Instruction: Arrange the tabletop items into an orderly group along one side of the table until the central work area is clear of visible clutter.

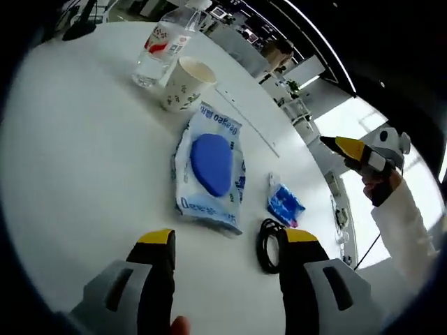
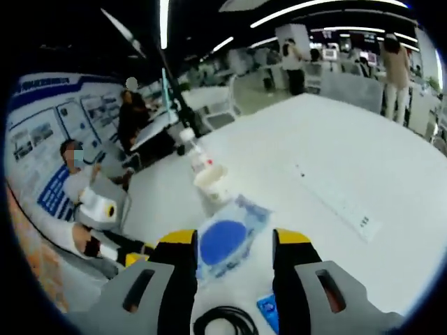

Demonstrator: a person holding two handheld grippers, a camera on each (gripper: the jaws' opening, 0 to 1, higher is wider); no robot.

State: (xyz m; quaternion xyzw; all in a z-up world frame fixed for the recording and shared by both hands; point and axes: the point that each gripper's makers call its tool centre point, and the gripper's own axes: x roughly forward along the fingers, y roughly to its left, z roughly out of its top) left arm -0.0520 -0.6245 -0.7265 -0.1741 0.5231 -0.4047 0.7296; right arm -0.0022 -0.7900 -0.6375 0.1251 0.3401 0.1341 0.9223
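Observation:
On the white table (image 1: 84,160) lies a wet-wipes pack with a blue oval lid (image 1: 209,167), just ahead of my left gripper (image 1: 229,248), which is open with nothing between its jaws. A black cable coil (image 1: 269,246) lies by its right jaw, and a small blue packet (image 1: 284,204) is beyond that. A paper cup (image 1: 185,82) and a clear water bottle (image 1: 160,45) stand together farther off. My right gripper (image 2: 234,241) hovers open above the wipes pack (image 2: 227,241), with the cup (image 2: 211,183) and bottle (image 2: 194,155) behind it and the cable coil (image 2: 223,322) and blue packet (image 2: 269,310) below. The right gripper (image 1: 353,150) also shows raised at the table's right.
A flat white strip with small markings (image 2: 342,202) lies on the bare far side of the table. The left gripper (image 2: 136,257) enters the right gripper view from the left, held by a white-sleeved arm (image 2: 70,237). People and desks fill the background. A dark object (image 1: 80,24) sits at the far corner.

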